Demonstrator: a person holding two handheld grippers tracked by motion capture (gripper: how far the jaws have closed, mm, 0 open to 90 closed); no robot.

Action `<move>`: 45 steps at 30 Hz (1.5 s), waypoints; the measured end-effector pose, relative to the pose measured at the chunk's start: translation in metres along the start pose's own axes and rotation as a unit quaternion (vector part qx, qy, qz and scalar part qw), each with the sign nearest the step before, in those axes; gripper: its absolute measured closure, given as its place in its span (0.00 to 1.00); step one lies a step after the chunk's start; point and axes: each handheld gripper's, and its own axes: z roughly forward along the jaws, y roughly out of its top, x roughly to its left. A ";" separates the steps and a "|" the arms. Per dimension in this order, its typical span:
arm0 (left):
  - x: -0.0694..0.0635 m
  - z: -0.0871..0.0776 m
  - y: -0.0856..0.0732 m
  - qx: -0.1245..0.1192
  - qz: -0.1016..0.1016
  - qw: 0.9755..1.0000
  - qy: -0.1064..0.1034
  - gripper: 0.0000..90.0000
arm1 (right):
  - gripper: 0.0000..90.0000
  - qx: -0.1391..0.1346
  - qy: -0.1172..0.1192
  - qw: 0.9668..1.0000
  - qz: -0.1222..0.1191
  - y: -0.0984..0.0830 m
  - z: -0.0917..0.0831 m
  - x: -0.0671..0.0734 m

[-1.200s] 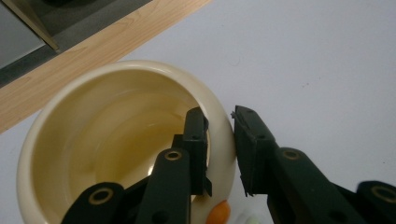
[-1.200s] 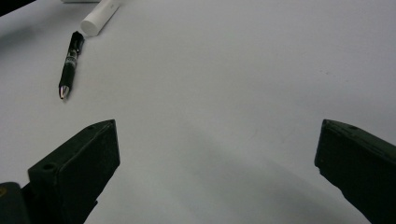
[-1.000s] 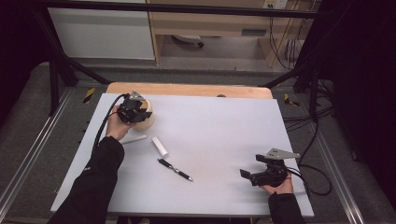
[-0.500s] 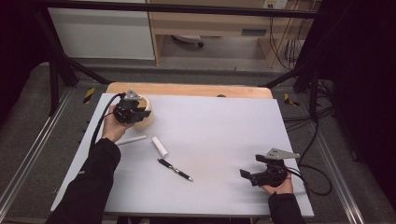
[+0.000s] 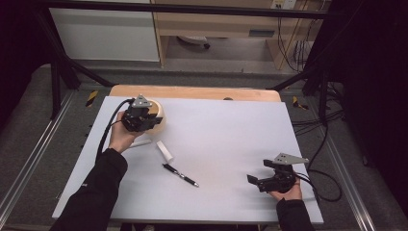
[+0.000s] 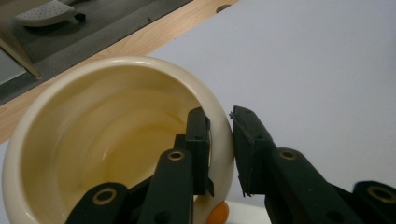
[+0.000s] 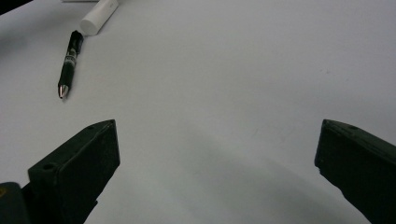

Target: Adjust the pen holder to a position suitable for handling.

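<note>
White tabletop [image 5: 231, 144] under everything. Left gripper [image 6: 219, 140] clamped on cream bowl's [image 6: 93, 140] rim, bowl tilted. Right gripper [image 5: 262, 182], well apart from bowl, jaws spread wide, holding nothing.

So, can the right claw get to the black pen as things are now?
Probably yes. The right claw stands open and holds nothing, and only bare white table lies between it and the black pen. The left claw is busy gripping the bowl.
</note>
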 end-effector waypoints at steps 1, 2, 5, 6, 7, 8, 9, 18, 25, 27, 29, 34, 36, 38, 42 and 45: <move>-0.006 0.000 0.003 -0.001 0.002 1.000 -0.004 0.85 | 0.01 0.000 0.000 1.000 0.000 0.000 0.000 0.000; -0.009 0.001 0.004 -0.002 0.005 1.000 -0.006 0.85 | 0.01 0.001 0.000 1.000 0.000 0.000 0.000 0.000; -0.016 0.002 0.008 -0.005 0.006 1.000 -0.010 0.85 | 0.01 0.001 0.000 1.000 0.000 0.000 0.000 0.000; -0.022 0.003 0.012 -0.008 0.009 1.000 -0.018 0.85 | 0.01 0.000 0.000 1.000 0.000 0.000 0.000 0.000; -0.025 0.003 0.013 -0.010 0.010 1.000 -0.023 0.85 | 0.01 0.001 0.000 1.000 0.000 0.000 0.000 0.000; -0.025 0.003 0.013 -0.010 0.010 1.000 -0.023 0.85 | 0.01 0.001 -0.001 1.000 0.000 0.000 0.000 0.000; -0.029 0.004 0.015 -0.011 0.011 1.000 -0.026 0.85 | 0.01 0.001 0.000 1.000 -0.001 0.000 0.000 0.000; -0.062 0.016 0.028 -0.001 0.025 0.998 -0.056 0.85 | 0.01 0.002 0.000 1.000 0.001 0.000 0.000 0.000; -0.078 0.029 0.027 0.005 0.024 0.997 -0.071 0.85 | 0.01 0.002 0.000 1.000 -0.001 0.000 0.001 0.000; -0.082 0.032 0.027 0.009 0.027 0.997 -0.076 0.85 | 0.01 0.002 0.000 1.000 -0.001 0.000 0.001 0.000; -0.086 0.036 0.026 0.012 0.025 0.996 -0.080 0.85 | 0.01 0.002 0.000 1.000 -0.001 0.000 0.001 0.000; -0.092 0.043 0.024 0.021 0.024 0.996 -0.089 0.85 | 0.01 0.002 0.000 1.000 -0.002 0.000 0.001 0.000; -0.093 0.045 0.023 0.024 0.023 0.995 -0.091 0.85 | 0.01 0.003 0.000 1.000 -0.001 0.000 0.001 0.000; -0.094 0.049 0.022 0.027 0.021 0.995 -0.094 0.85 | 0.01 0.003 0.000 1.000 -0.001 0.000 0.001 0.000; -0.096 0.055 0.021 0.033 0.018 0.995 -0.097 0.85 | 0.01 0.002 0.000 1.000 -0.002 0.000 0.001 0.000; -0.096 0.060 0.021 0.037 0.018 0.994 -0.100 0.85 | 0.01 0.002 0.001 1.000 -0.002 0.000 0.001 0.000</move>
